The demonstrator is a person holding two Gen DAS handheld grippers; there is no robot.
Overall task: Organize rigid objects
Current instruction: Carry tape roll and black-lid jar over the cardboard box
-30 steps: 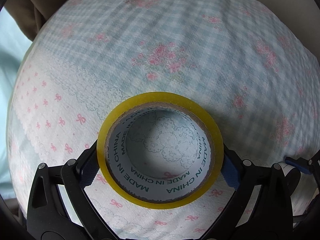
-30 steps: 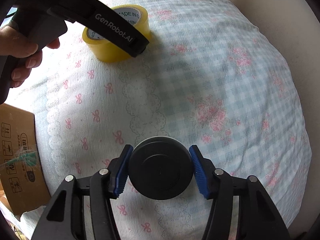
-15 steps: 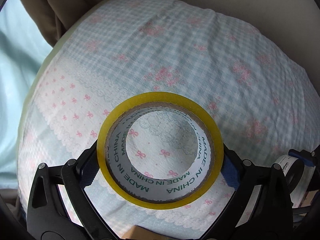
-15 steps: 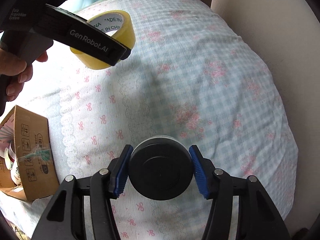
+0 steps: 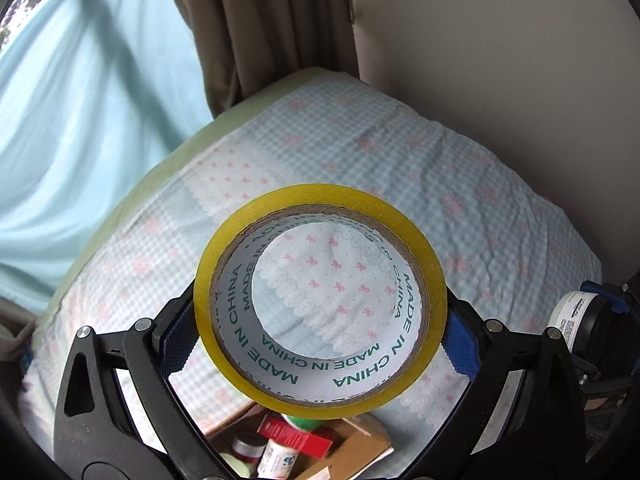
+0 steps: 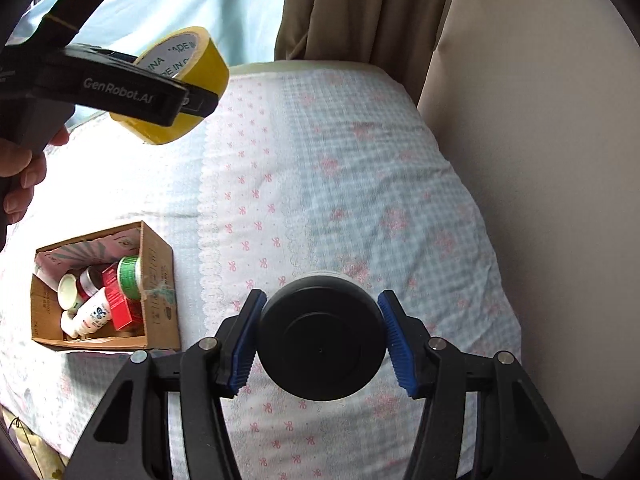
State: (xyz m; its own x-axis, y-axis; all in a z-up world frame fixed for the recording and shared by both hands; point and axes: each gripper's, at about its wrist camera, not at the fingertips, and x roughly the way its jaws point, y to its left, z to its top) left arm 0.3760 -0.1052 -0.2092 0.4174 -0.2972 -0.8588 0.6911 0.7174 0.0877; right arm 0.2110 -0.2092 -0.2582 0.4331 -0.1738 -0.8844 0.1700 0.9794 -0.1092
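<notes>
My left gripper [image 5: 320, 334] is shut on a yellow tape roll [image 5: 224, 276] and holds it high above the bed; the roll also shows at the upper left in the right wrist view [image 6: 204, 68]. My right gripper [image 6: 322, 342] is shut on a black-lidded jar [image 6: 322, 342], held above the bedspread; the jar shows at the right edge of the left wrist view [image 5: 576, 320]. An open cardboard box [image 6: 160, 280] lies on the bed at the left, holding several bottles and small packs; it also shows below the roll in the left wrist view [image 5: 356, 452].
A blue checked bedspread with pink bows [image 6: 360, 168] covers the bed. A beige wall [image 6: 540, 120] runs along the right. Brown curtains [image 6: 360, 8] and a light blue curtain [image 5: 80, 120] hang behind the bed.
Both grippers have risen well above the bed with their loads. The tape roll was resting on the bedspread and is now lifted. The cardboard box has come into full view.
</notes>
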